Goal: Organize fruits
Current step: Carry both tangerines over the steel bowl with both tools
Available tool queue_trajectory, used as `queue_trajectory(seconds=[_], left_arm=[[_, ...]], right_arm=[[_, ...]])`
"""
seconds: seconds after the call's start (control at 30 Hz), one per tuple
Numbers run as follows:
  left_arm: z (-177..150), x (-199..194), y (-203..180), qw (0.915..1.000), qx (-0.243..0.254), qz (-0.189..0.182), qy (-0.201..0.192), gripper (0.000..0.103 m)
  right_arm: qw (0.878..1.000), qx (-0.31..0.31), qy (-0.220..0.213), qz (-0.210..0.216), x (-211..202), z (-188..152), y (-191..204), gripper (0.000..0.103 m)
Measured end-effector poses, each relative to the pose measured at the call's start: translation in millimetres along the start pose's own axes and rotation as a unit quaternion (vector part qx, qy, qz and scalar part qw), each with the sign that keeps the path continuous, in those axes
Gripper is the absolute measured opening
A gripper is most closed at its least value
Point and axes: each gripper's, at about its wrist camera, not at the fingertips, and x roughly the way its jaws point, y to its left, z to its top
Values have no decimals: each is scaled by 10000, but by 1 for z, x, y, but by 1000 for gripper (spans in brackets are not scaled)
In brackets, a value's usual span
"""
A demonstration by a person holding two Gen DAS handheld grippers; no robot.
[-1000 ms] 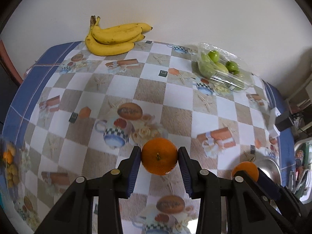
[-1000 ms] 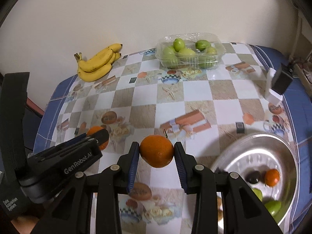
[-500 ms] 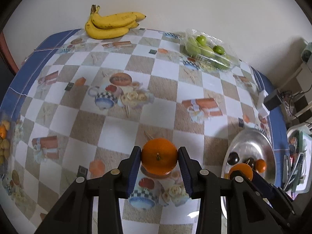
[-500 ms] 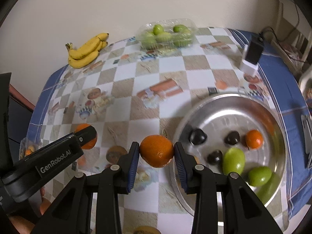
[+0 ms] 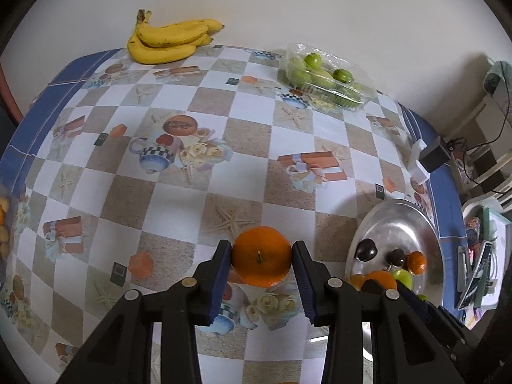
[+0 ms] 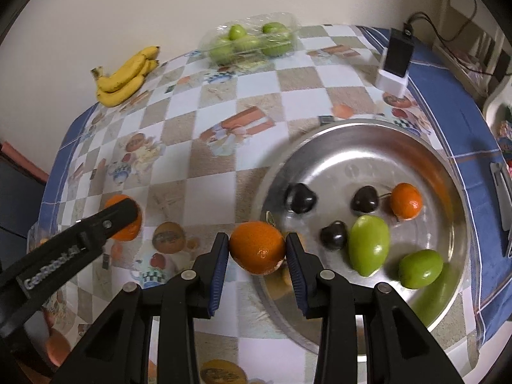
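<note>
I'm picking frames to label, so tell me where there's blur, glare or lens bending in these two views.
Right wrist view: the metal tray and nearby tablecloth are smeared, the tray shows soft reflections, and the held orange is sharp. Left wrist view: mostly crisp; the fisheye bows the table edge and darkens the corners.

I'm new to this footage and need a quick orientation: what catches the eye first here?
Two oranges, one clamped in the left gripper and one in the right gripper, at the edge of a metal tray with cherries and green fruit. Bananas and a clear box of green fruit sit by the wall.
</note>
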Motion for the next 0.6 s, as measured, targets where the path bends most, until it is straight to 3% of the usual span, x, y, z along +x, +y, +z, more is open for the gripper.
queue_trajectory(seconds=[0.13,0.6], left_arm=[[-1,2,-18,9996,204,-170,60,42],[-18,14,-76,9937,930,-506,378,42]], right_arm=[[9992,247,26,-320,1,3,-22,38],[9924,1146,-134,-417,-13,4,-82,38]])
